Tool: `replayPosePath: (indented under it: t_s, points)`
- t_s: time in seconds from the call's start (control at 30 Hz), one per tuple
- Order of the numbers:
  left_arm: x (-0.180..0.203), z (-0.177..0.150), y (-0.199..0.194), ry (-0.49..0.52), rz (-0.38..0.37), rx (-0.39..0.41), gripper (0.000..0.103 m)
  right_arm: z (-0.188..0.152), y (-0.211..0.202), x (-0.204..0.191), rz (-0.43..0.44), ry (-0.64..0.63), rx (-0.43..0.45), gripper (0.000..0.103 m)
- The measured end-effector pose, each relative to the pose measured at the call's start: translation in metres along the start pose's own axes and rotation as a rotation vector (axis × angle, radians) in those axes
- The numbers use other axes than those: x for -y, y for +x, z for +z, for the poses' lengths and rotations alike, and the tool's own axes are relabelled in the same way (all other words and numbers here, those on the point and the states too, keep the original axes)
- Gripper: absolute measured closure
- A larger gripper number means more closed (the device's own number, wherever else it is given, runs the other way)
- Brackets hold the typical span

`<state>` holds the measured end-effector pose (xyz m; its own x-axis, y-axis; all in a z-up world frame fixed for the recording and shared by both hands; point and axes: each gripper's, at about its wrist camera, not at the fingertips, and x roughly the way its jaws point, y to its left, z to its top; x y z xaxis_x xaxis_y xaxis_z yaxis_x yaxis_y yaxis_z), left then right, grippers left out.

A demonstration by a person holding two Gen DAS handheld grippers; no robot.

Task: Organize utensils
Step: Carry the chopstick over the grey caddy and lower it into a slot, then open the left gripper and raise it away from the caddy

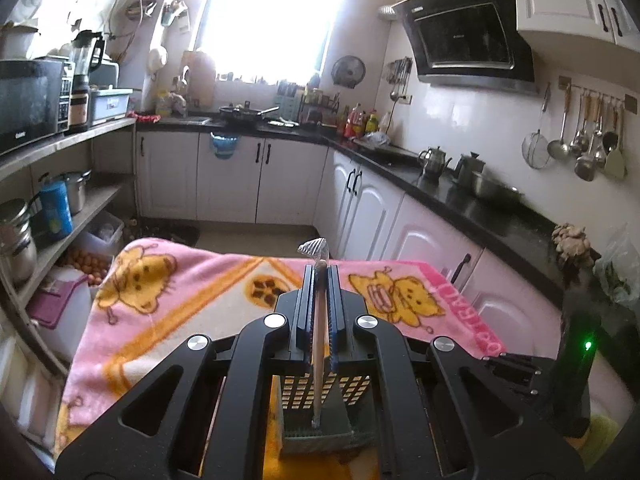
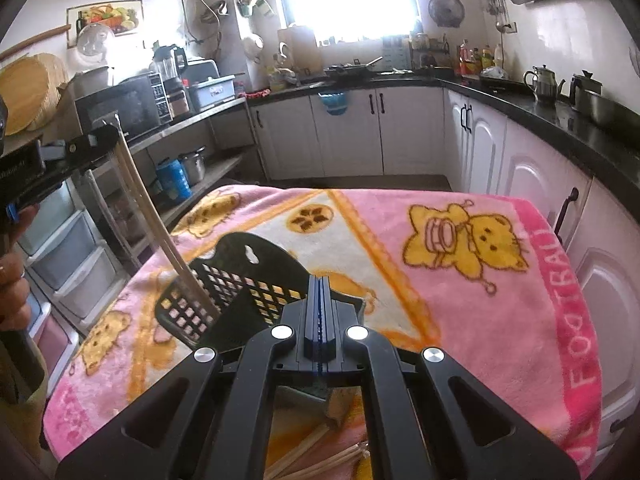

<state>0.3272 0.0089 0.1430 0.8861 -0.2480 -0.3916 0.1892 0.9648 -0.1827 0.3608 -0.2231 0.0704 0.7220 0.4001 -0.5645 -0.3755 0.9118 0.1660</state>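
Loose chopsticks [image 2: 320, 456], seen only by the right wrist, lie beneath the right gripper [image 2: 320, 300], jaws together, empty. Clamped in the left gripper [image 1: 321, 280], a chopstick pair [image 1: 319, 360] is lowered into the black basket [image 2: 224, 280].

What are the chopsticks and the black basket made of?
Chopsticks: pale tan, matte, uniform sticks; look like bamboo or wood, which one is unclear. Black basket: moulded square lattice with slight sheen, probably plastic.

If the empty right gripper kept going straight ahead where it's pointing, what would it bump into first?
Probably the black holder: the shut right gripper points down at its near rim, with the pink blanket beyond it. Depth is hard to judge through the fisheye lens.
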Motion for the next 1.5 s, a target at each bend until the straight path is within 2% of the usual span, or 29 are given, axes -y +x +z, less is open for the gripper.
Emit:
replayPosePath:
  t_s: [0.13,0.17,0.2,0.27,0.43,0.63,0.7,0.83,1.0,1.23,1.5]
  points:
    - [-0.004,-0.010,0.010,-0.008,0.000,-0.027,0.102,-0.005,0.009,0.005,-0.002,0.015,-0.015,0.101]
    - [-0.005,-0.012,0.011,-0.009,-0.001,-0.032,0.102,-0.006,0.010,0.006,-0.004,0.018,-0.018,0.096]
    - [-0.006,-0.014,0.013,-0.010,-0.001,-0.037,0.102,-0.006,0.012,0.008,-0.003,0.021,-0.021,0.083]
    - [-0.008,-0.019,0.017,-0.017,-0.001,-0.054,0.102,-0.008,0.014,0.011,-0.005,0.035,-0.021,0.068]
    - [-0.014,-0.029,0.024,-0.035,0.003,-0.078,0.101,-0.012,0.014,0.012,-0.010,0.031,-0.019,0.064]
    - [-0.020,-0.037,0.025,-0.052,0.011,-0.095,0.084,-0.016,0.014,0.013,-0.019,0.032,-0.026,0.053]
    - [-0.021,-0.039,0.024,-0.058,0.011,-0.099,0.073,-0.019,0.012,0.014,-0.023,0.034,-0.024,0.049]
    - [-0.022,-0.043,0.020,-0.062,0.010,-0.105,0.065,-0.023,0.008,0.014,-0.023,0.038,-0.026,0.046]
    - [-0.025,-0.049,0.010,-0.074,0.012,-0.106,0.048,-0.028,-0.001,0.013,-0.028,0.039,-0.023,0.042]
    - [-0.027,-0.059,-0.010,-0.085,0.018,-0.103,0.031,-0.034,-0.017,0.010,-0.031,0.043,-0.010,0.039]
    - [-0.024,-0.077,-0.026,-0.089,0.024,-0.125,0.025,-0.045,-0.036,0.010,-0.037,0.042,0.000,0.039]
